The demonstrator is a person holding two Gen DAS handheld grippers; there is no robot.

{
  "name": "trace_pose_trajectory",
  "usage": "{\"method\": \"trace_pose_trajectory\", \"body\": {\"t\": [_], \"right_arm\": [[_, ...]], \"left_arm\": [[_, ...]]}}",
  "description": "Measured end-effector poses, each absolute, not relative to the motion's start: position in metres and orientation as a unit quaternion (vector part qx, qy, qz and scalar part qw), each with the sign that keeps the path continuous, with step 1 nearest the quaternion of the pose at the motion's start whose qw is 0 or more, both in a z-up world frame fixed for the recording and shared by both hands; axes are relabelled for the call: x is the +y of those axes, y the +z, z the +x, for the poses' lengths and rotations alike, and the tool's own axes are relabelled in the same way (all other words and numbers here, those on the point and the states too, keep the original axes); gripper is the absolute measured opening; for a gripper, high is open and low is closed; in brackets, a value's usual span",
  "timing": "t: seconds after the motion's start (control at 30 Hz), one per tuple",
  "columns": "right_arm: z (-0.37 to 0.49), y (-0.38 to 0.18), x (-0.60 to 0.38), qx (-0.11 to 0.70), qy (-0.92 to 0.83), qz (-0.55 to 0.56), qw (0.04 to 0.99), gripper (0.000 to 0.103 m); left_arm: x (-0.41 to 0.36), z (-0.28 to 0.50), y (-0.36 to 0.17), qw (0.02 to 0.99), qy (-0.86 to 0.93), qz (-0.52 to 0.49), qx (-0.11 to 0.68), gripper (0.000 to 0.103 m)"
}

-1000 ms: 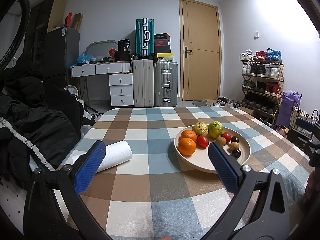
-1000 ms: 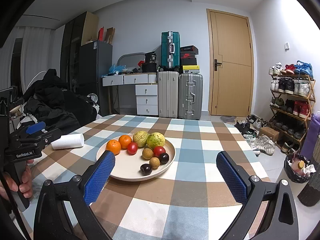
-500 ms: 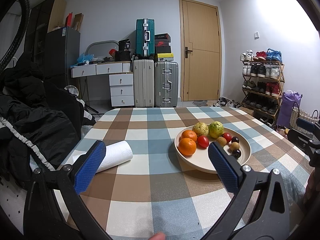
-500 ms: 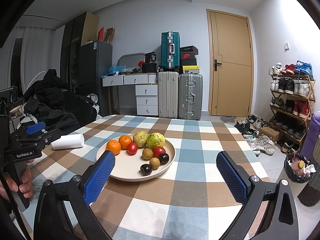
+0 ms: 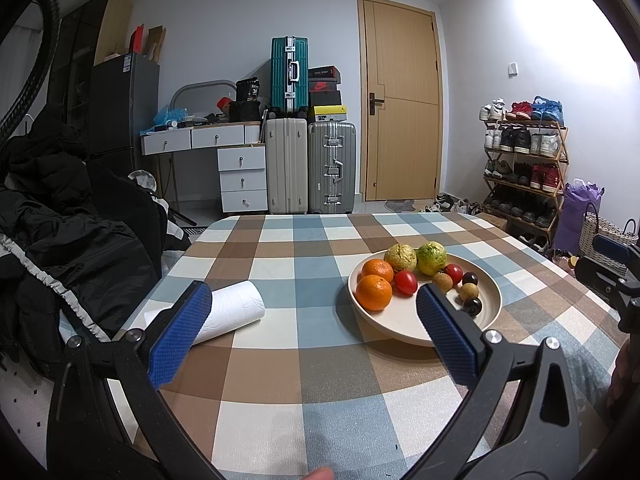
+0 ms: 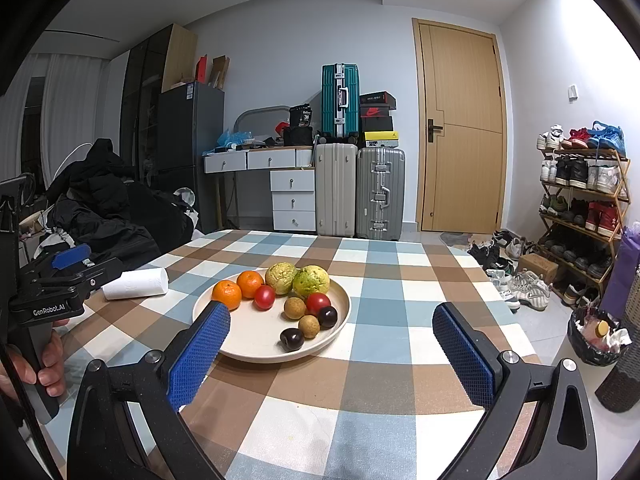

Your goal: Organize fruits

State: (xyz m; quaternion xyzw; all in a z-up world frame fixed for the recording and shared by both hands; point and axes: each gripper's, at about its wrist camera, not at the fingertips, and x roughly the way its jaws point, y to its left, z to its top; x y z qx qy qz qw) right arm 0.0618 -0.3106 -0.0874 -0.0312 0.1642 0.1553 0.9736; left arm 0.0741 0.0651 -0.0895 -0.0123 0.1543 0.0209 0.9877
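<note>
A cream plate (image 6: 256, 348) (image 5: 490, 302) sits mid-table on the checked cloth. It carries two oranges (image 6: 227, 294) (image 5: 373, 292), two yellow-green guavas (image 6: 311, 280) (image 5: 431, 258), red tomatoes (image 6: 265, 296) (image 5: 406, 282), brown longans (image 6: 295, 307) and dark plums (image 6: 291, 339). My left gripper (image 5: 316, 328) hovers open over the near-left table, its right finger overlapping the plate's front rim. My right gripper (image 6: 332, 352) is open too, low over the table's front, with its left pad at the plate's near-left edge. Neither holds anything.
A white paper roll (image 5: 234, 312) (image 6: 136, 283) lies on the table's left side. Black coats (image 5: 60, 240) are piled left of the table. Suitcases (image 6: 360, 192), drawers and a door stand behind; a shoe rack (image 6: 580, 208) and a bin (image 6: 596, 336) are at right.
</note>
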Motion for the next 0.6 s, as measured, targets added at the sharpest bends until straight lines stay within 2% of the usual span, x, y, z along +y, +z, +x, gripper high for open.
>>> {"method": "trace_pose_trajectory", "body": {"t": [0.6], "right_arm": [[0.0618,-0.0879,-0.3101,0.164,0.155,-0.031,0.974,0.103]], "left_arm": [[0.0647,0.0744,-0.0898,0.988,0.020,-0.012,0.155,0.102]]}}
